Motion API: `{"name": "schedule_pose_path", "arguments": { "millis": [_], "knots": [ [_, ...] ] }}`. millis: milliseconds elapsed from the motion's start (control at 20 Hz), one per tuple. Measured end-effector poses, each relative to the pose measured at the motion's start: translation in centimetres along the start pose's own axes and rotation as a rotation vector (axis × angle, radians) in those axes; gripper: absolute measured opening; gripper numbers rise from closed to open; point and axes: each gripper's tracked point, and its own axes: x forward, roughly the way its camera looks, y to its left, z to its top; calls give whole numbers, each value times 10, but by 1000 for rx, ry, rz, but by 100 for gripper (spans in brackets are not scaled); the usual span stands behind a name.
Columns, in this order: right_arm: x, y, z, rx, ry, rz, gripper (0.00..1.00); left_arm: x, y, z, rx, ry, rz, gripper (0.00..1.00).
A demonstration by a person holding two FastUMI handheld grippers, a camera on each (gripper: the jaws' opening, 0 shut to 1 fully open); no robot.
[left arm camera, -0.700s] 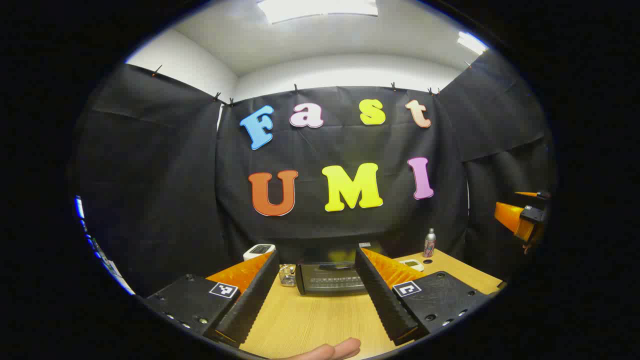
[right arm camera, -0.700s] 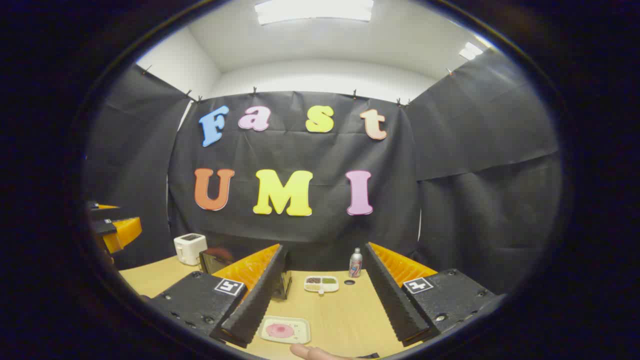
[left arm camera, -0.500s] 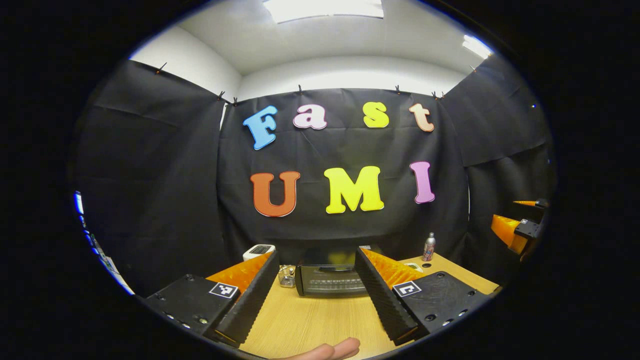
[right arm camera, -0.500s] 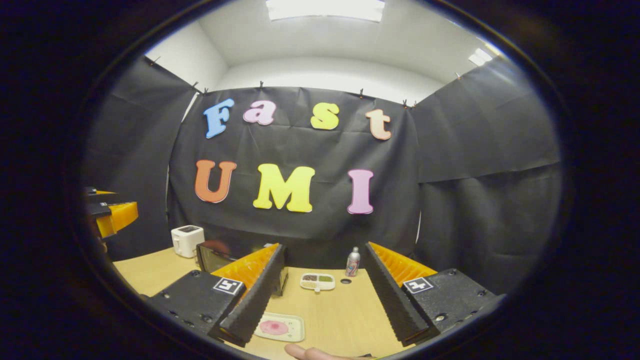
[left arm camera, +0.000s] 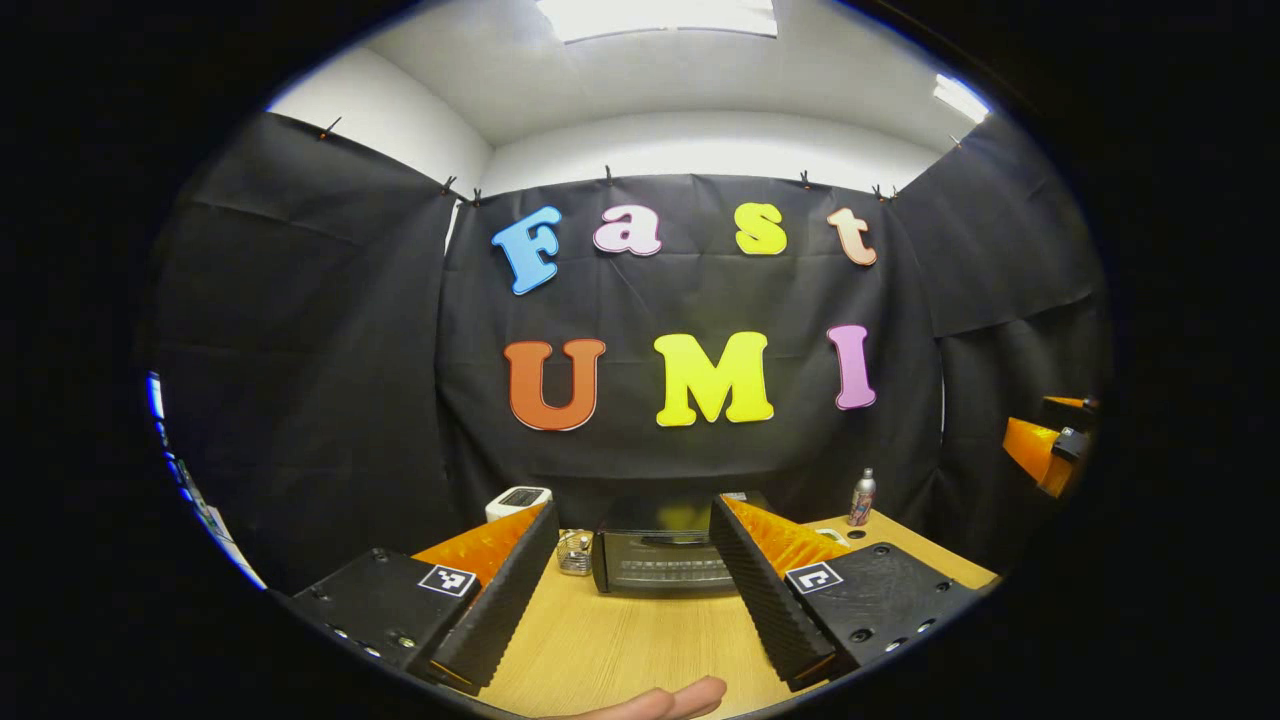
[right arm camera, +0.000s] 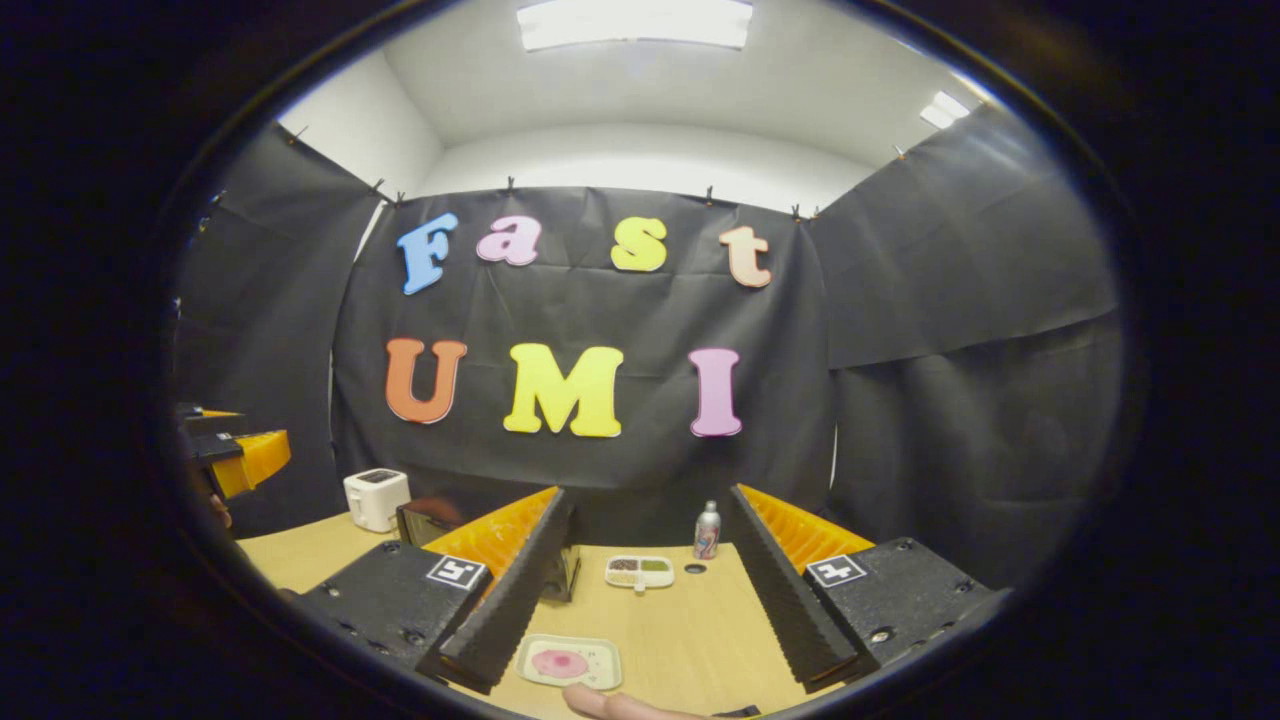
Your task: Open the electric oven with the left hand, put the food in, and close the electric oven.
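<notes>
Oven (left arm camera: 665, 552): at the back of the wooden table (left arm camera: 620, 645), door closed, straight ahead of the left gripper (left arm camera: 628, 590) and well apart from it. Food: a pink piece on a small tray (right arm camera: 569, 661), flat on the table near its front edge, just beside the left finger of the right gripper (right arm camera: 640, 600). Both grippers: held above the table with fingers wide apart, nothing between them. Beside the oven: a white toaster (right arm camera: 376, 498) and a small wire basket (left arm camera: 574, 553). Farther back: a divided dish (right arm camera: 639, 571) and a can (right arm camera: 707, 531).
</notes>
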Motion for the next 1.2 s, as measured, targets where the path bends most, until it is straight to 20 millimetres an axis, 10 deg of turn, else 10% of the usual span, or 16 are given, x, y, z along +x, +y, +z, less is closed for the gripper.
{"name": "schedule_pose_path", "arguments": {
  "millis": [400,1200],
  "knots": [
    [14,-11,-8,18,-18,0,97,45,-4,-25,-31,45,-21,96],
    [68,-52,-34,7,20,-26,97,246,-52,-139,-50,245,-121,95]
  ]
}}
